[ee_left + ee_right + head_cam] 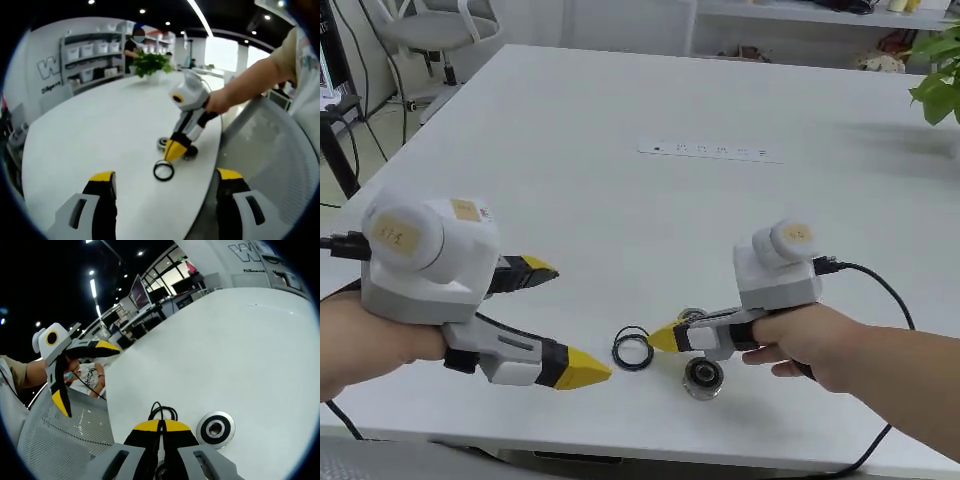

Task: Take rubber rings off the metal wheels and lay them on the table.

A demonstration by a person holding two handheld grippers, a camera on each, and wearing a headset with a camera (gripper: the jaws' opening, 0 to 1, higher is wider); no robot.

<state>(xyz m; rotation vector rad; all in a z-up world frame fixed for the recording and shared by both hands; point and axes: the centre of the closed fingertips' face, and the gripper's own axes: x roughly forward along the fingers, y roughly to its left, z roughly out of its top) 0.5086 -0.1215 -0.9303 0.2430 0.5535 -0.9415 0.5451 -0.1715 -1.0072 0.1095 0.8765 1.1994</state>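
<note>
Black rubber rings [633,350] lie overlapped on the white table [620,200], between the two grippers. My right gripper [660,339] is shut, and its yellow tips pinch the edge of one ring [163,412]. One metal wheel [704,377] lies just below that gripper, also seen to the right of its jaws as a wheel [215,429]. A second wheel [692,316] peeks out behind it. My left gripper [563,318] is held open, left of the rings, with nothing between its fingers. The rings [163,171] lie beyond its jaws.
A white power strip [710,151] is set into the table's middle. An office chair [430,25] stands at the far left, and a green plant [940,70] at the far right. The table's front edge runs close below the wheels.
</note>
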